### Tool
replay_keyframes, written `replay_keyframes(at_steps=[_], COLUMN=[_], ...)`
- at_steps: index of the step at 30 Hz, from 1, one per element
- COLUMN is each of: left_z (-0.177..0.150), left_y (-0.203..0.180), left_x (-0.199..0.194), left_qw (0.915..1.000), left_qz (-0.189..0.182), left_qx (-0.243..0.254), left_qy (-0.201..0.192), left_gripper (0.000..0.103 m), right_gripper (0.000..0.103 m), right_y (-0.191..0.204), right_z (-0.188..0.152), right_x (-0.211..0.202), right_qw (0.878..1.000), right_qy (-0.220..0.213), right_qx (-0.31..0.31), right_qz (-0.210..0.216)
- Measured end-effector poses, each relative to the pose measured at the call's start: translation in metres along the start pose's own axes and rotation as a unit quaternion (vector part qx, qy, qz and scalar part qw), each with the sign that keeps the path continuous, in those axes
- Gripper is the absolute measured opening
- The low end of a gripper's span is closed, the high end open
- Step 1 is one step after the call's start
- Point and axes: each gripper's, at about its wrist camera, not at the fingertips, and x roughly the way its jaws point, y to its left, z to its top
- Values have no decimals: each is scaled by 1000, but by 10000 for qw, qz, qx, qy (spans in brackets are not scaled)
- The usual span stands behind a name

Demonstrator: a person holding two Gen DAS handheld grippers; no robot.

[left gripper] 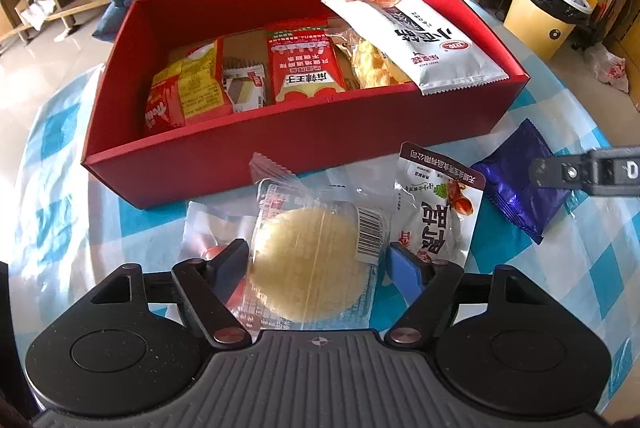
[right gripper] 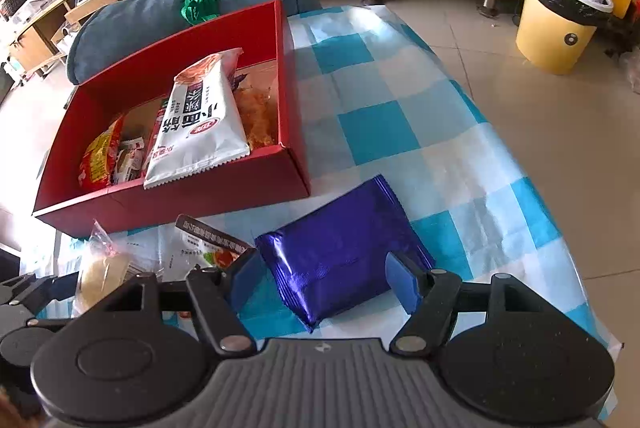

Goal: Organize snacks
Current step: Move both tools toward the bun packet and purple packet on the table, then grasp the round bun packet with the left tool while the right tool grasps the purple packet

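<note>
Both tongs gape, left tongs (left gripper: 316,268) astride the cake (left gripper: 308,264), right tongs (right gripper: 320,280) astride the blue pack (right gripper: 340,252); slick wrappers may slip before the box (left gripper: 280,156).

Purple packet (right gripper: 340,252), clear-wrapped cake (left gripper: 312,264) lie before filled red box (left gripper: 240,164).

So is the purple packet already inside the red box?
No, the purple packet lies on the checked tablecloth outside the red box, between the right gripper's fingers.
</note>
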Motion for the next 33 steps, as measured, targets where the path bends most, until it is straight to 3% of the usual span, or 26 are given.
replay_keyframes(at_steps=[5, 11, 14, 21, 27, 29, 33], left_z=[-1, 0, 0, 1, 1, 0, 0], left_y=[-2, -3, -4, -5, -4, -2, 0], left_x=[0, 1, 1, 3, 8, 11, 10], left_qw=[10000, 10000, 10000, 9997, 9989, 9984, 9982], left_qz=[-18, -34, -77, -207, -381, -440, -478], left_qx=[33, 18, 52, 74, 27, -37, -56], left_qy=[7, 11, 28, 101, 261, 345, 351], left_gripper=[80, 77, 78, 85, 86, 86, 86], right_gripper=[69, 69, 72, 81, 100, 100, 99], right_y=[0, -10, -4, 1, 19, 23, 13], right_z=[11, 22, 28, 32, 23, 21, 29], right_x=[8, 17, 24, 52, 64, 68, 66], right_qw=[9994, 9998, 9977, 9900, 9722, 9656, 9714], right_qy=[158, 126, 215, 693, 918, 929, 815], right_qx=[-294, -148, -635, -1216, -2152, -2429, -2232], right_qz=[48, -2, -84, 171, 130, 9, -14])
